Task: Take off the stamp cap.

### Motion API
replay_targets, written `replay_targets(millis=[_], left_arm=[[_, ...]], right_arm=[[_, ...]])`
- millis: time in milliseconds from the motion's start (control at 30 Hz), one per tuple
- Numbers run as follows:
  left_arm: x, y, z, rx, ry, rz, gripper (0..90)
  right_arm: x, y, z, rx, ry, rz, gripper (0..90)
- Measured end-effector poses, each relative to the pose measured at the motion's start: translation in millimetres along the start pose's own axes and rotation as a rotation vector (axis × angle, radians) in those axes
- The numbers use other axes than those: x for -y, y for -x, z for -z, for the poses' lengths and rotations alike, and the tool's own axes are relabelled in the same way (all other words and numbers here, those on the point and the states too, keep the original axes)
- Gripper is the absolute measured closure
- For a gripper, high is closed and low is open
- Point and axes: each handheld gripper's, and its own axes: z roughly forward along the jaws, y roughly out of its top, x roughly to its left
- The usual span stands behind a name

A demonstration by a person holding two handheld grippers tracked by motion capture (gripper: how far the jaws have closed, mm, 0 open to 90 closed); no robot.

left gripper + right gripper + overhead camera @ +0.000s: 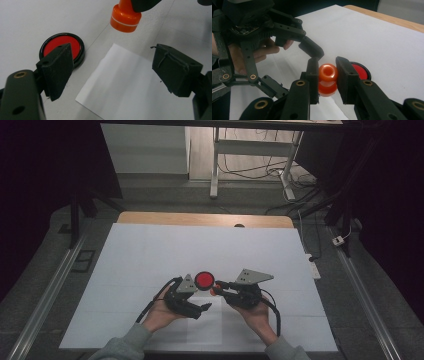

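With right gripper (327,80) fingers clamped on orange stamp (327,79), left gripper (112,72) fingers wide, empty: risks skewed print, paper (130,87) sliding toward red ink pad (62,46) at 10 o'clock.

White table cover (150,255) sits under the fingers (225,284). Wood table edge (200,218) is well beyond them, 1 white desk frame (215,165) and floor cables (250,170) farther still. Power strip (313,267) lies off to their right, with 2 floor rails (45,295) flanking.
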Motion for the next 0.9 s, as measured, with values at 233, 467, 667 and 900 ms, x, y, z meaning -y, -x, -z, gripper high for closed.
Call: replay_targets(millis=[233, 467, 667, 900], left_arm=[[-2.8, 1.5, -4.5, 0.0, -0.001, -0.007, 18.4], [-6.5, 3.5, -10.7, 0.003, 0.0, -0.015, 19.1], [-8.4, 3.7, -13.8, -0.002, 0.009, -0.02, 22.0], [-9.0, 1.5, -16.5, 0.0, 0.023, -0.016, 29.3]], right_arm=[[0.6, -0.5, -1.3, -0.002, -0.002, 0.0, 71.9], [0.8, -1.3, -2.4, -0.002, 0.002, 0.002, 71.9], [0.9, -1.3, -2.6, -0.003, -0.001, 0.004, 71.9], [0.9, -1.1, -2.7, -0.002, 0.002, 0.005, 71.8]])
